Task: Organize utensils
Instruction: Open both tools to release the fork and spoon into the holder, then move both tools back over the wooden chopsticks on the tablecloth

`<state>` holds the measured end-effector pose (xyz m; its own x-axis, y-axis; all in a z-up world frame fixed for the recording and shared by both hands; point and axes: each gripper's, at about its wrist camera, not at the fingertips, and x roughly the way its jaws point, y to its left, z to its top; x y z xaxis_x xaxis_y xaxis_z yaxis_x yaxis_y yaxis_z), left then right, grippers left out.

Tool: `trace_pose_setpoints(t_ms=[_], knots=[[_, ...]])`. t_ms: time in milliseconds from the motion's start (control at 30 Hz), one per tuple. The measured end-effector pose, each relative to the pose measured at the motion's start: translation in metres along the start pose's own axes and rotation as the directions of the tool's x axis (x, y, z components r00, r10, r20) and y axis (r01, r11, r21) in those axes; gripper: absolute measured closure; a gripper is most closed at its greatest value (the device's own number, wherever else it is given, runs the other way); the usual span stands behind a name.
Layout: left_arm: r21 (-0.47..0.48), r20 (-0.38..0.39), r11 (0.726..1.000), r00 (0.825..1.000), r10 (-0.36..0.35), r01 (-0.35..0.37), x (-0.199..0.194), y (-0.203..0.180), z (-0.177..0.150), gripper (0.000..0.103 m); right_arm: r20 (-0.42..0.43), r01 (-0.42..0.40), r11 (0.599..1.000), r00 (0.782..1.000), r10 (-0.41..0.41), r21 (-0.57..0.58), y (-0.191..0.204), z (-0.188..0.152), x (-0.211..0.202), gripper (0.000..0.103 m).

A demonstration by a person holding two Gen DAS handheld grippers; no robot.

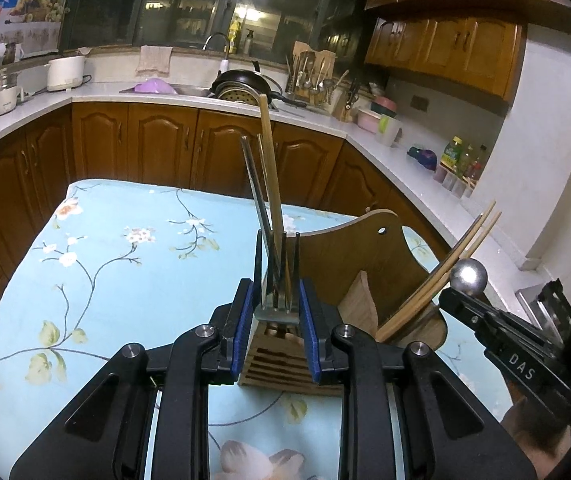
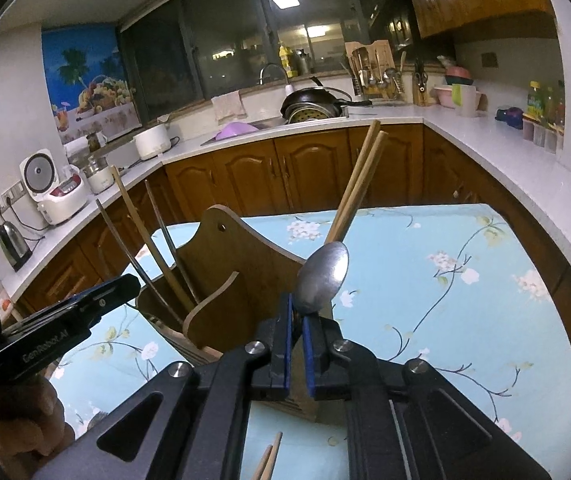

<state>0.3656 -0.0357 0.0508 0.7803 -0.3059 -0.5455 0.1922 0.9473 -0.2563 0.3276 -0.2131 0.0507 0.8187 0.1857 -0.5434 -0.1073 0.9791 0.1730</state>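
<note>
A wooden utensil holder [image 1: 369,264] [image 2: 241,276] stands on the table with the blue floral cloth [image 1: 125,264]. My left gripper [image 1: 276,312] is open, its jaws on either side of the holder's left compartment, where metal and wooden chopsticks [image 1: 267,200] stand upright with a fork. Two wooden chopsticks [image 1: 445,268] [image 2: 355,188] lean out of the right compartment. My right gripper [image 2: 296,320] is shut on a metal spoon [image 2: 322,282], bowl up, held just above the holder; the spoon also shows in the left wrist view [image 1: 468,277].
Two loose wooden chopsticks [image 2: 269,460] lie on the cloth below my right gripper. Kitchen counters [image 1: 205,98] with a sink, pans, a rice cooker [image 2: 59,192] and bottles ring the table. Brown cabinets stand behind.
</note>
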Motion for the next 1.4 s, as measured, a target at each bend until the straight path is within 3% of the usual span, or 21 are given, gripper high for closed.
trace_pose_setpoints(t_ms=[100,267,400,533,667,1100,1400], knots=[[-0.003,0.0,1.0,1.0,-0.006,0.006,-0.005,0.0,-0.001,0.08,0.008,-0.005,1.0,1.0,0.004,0.028,-0.006,0.0,-0.006,0.08],[-0.021,0.015,1.0,1.0,-0.003,0.003,-0.023,0.004,-0.005,0.061,0.034,-0.013,0.997,0.999,0.01,0.075,-0.017,0.001,-0.02,0.067],[-0.048,0.02,0.999,1.0,-0.004,0.005,-0.04,0.01,-0.011,0.052,0.077,-0.028,0.994,0.997,0.02,0.106,-0.022,-0.002,-0.043,0.052],[-0.057,0.019,0.998,1.0,0.007,-0.005,-0.061,0.014,-0.028,0.041,0.111,-0.05,0.991,0.993,0.036,0.125,-0.024,-0.012,-0.063,0.023],[-0.059,0.012,0.998,1.0,0.017,-0.016,-0.08,0.017,-0.047,0.029,0.134,-0.064,0.986,0.99,0.044,0.153,-0.028,-0.029,-0.083,0.011],[-0.055,-0.09,0.998,0.996,0.009,-0.014,-0.117,0.012,-0.121,0.029,0.076,-0.022,0.982,0.997,0.008,0.189,-0.026,-0.11,-0.129,0.009],[-0.025,-0.175,1.0,0.985,-0.007,0.003,-0.115,0.001,-0.155,0.029,0.047,0.01,0.969,0.999,-0.022,0.248,-0.039,-0.148,-0.149,0.009]])
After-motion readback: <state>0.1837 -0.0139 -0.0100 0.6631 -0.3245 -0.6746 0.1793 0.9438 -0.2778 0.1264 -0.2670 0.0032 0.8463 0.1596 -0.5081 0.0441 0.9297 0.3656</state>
